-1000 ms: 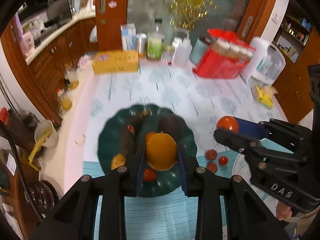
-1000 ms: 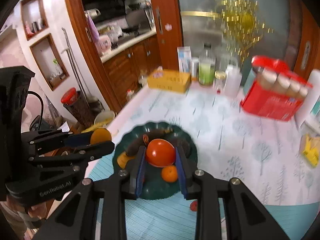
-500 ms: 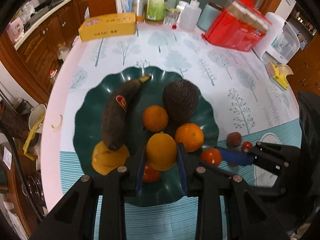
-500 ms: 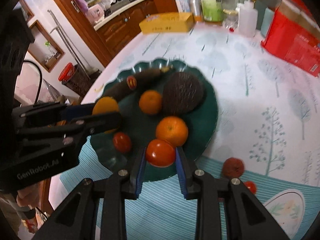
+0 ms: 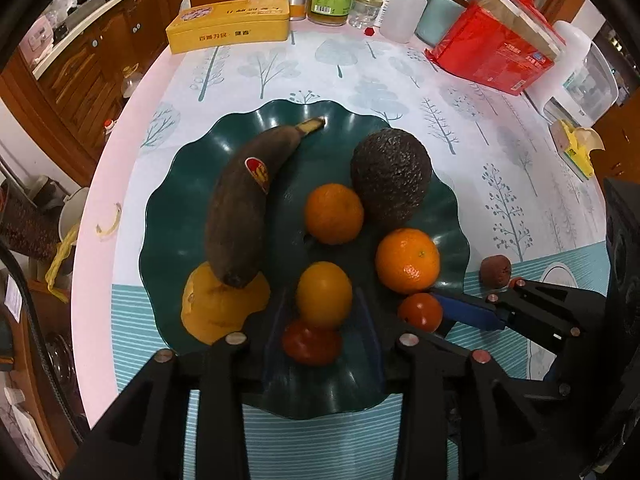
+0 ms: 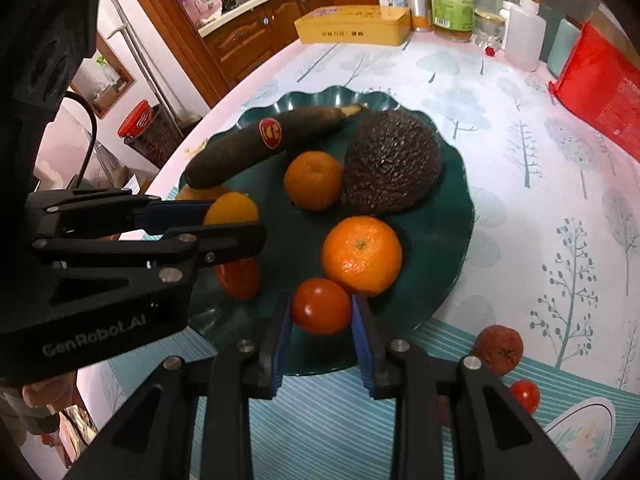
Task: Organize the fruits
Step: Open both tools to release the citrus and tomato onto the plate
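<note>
While my left tongs point(image 5: 322, 344) are opening around a yellow-orange round fruit point(image 5: 324, 294) on the scalloped dark-green plate point(image 5: 180, 184), my right tongs point(image 6: 320, 332) grip a red tomato point(image 6: 320, 306).

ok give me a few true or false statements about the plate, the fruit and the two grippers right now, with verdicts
1. The dark banana lies on the green plate. True.
2. The right gripper holds an avocado. False: a red tomato sits between its pads.
3. The left gripper is empty. False: a yellow-orange fruit is between its jaws, which are opening.
4. A brownish-red fruit lies on the table off the plate. True.
5. The avocado lies outside the plate. False: it rests on it.
</note>
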Action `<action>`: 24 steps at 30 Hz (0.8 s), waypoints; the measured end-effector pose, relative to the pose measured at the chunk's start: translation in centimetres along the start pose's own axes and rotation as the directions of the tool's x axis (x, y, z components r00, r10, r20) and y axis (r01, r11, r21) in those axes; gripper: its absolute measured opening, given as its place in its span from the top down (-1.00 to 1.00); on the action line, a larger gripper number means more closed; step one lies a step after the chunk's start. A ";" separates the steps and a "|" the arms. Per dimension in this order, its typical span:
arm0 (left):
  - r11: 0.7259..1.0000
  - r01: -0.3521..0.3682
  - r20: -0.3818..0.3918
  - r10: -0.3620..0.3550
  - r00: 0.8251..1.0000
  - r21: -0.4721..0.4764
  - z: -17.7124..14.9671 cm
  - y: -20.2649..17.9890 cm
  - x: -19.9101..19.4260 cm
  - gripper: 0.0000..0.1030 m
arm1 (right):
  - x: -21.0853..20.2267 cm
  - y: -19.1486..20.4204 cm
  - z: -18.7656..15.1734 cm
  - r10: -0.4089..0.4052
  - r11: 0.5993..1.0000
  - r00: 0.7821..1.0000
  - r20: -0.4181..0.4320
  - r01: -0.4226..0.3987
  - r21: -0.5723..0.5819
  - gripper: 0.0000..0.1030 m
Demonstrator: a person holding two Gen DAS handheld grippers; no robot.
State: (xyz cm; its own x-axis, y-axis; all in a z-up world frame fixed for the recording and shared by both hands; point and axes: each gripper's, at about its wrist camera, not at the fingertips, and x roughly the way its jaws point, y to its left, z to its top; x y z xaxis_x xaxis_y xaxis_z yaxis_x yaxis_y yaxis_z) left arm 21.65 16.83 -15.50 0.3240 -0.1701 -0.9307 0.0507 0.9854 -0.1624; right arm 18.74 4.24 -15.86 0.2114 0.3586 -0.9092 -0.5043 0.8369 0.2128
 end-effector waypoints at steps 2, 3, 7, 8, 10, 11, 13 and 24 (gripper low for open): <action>1.000 0.009 0.000 -0.009 1.000 -0.009 -0.2 0.0 -0.1 0.00 | 0.0 0.1 -0.1 0.000 1.000 1.000 0.001 0.000 -0.008 0.38; 1.000 0.014 0.000 -0.014 1.000 -0.012 -0.2 0.0 -0.2 -0.03 | -0.1 0.2 -0.1 -0.005 1.000 1.000 0.006 0.005 -0.011 0.30; 1.000 0.006 0.002 -0.006 1.000 -0.011 -0.5 -0.3 -0.5 -0.18 | -0.8 0.4 -0.1 -0.030 0.999 0.999 0.039 0.031 -0.027 0.15; 1.000 0.002 0.004 -0.002 1.000 -0.011 -0.6 -0.4 -0.7 -0.21 | -0.9 0.4 0.0 -0.032 0.999 0.999 0.042 0.033 -0.028 0.14; 1.000 -0.008 0.011 0.008 1.000 -0.009 -0.8 -0.5 -1.1 -0.23 | -1.2 0.4 0.0 -0.036 0.999 0.998 0.049 0.037 -0.027 0.14; 1.000 -0.011 0.014 0.011 1.000 -0.009 -0.9 -0.5 -1.3 -0.23 | -1.3 0.3 0.0 -0.038 0.999 0.998 0.051 0.040 -0.026 0.14; 1.000 -0.014 0.021 0.014 1.000 -0.017 -1.1 -0.5 -1.9 -0.24 | -1.6 0.2 -0.1 -0.041 0.999 0.997 0.058 0.042 -0.022 0.14; 0.998 -0.042 0.087 0.046 0.995 -0.046 -2.4 -0.7 -6.6 -0.69 | -4.9 0.1 -1.6 -0.058 0.998 0.992 0.111 0.058 0.003 0.15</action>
State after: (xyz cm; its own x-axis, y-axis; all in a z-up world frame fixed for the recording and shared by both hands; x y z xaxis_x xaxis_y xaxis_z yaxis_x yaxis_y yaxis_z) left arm 17.16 17.25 -10.00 0.4068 -0.1233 -0.9051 -0.0070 0.9904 -0.1380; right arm 16.30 1.91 -11.98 0.3320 0.3532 -0.8747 -0.4890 0.8574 0.1606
